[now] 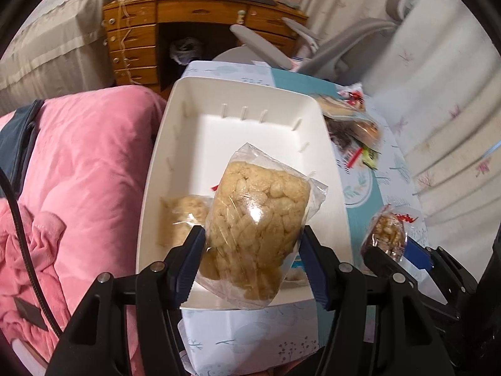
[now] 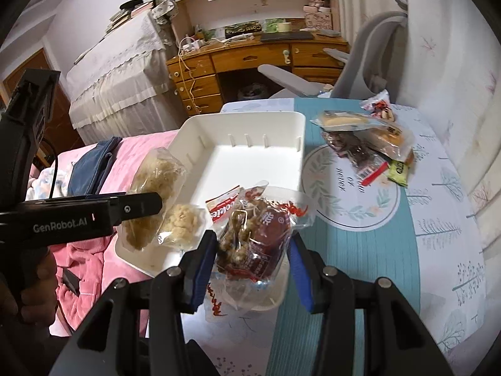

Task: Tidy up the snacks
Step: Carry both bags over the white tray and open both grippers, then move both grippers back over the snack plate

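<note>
Jaws of the left gripper (image 1: 252, 260) clamped on a clear bag of pale puffed-rice cake (image 1: 260, 219), pads pressing both flanks, bag standing on end with its long axis running up and away from the camera. Held directly above the near end of the white bin (image 1: 219, 94); straight down from the jaws lies bin floor, so a drop there looks enough. Just beside and below, to the left, a second pale cake bag (image 1: 181, 216) already lying in the bin.

Jaws of the right gripper (image 2: 253, 260) closed on a red-printed bag of brown nut brittle (image 2: 253, 235), bag upright between the pads. Hanging over the bin's near right corner (image 2: 281, 300), partly past the rim toward the worktop (image 2: 360, 266); bin interior lies ahead and to the left of these jaws. Probably needs a small shift that way before letting go. Another red-and-white packet (image 2: 224, 205) resting on the bin floor just beyond.

Left gripper nearer to a clean drop, being fully over the bin.

Farther along, bin's far half bare, slotted walls showing. Well apart on the right of the worktop, a loose pile of snacks (image 2: 363, 144) waiting: dark wrapped pieces, a bread packet, a green bar. Beyond, desk (image 2: 250, 59) and grey chair (image 2: 369, 50).
</note>
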Motion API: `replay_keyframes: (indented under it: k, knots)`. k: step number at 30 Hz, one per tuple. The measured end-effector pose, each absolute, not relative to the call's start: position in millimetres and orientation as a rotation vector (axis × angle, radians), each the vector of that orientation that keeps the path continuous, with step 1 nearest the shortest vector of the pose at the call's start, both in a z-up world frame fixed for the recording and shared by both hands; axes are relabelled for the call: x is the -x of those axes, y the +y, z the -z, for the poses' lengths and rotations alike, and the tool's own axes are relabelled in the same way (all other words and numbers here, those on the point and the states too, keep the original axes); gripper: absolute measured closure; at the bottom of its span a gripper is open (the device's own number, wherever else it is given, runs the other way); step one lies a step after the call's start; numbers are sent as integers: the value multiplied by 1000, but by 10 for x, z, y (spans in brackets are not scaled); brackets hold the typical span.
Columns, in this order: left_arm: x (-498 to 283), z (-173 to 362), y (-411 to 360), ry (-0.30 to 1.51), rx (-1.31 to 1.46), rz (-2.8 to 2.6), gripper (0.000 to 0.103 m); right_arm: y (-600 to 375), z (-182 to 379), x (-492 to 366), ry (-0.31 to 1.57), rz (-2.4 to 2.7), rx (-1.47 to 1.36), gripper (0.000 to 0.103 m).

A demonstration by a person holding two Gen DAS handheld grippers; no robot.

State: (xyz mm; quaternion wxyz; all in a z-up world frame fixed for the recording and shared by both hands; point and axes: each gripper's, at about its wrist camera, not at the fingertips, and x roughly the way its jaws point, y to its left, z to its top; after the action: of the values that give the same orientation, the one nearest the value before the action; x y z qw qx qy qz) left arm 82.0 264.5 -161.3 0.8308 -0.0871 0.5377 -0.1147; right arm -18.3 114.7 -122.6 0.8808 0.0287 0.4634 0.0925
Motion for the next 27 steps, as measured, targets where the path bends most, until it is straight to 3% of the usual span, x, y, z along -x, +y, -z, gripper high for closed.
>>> replay_keyframes:
  k: [2,5,8,10,27]
  knots:
    - [-821,1619,2713,1134,200,236,43,1199,1224,161,964,-203,-50,56]
    - [-832,1610,2758,1121,216,224,33,1260,1215,132,963,-223,-42,55]
    - [-833,1574,2777,1096,231,228,23,1288,1212,104,965,-224,-29,42]
    - [-836,1571,2777,1094,239,223,17,1285,1222,103,966,-222,-28,41]
    - [-756,1569,2177,1149,234,225,17,631,1373,287,988,-152,-157,40]
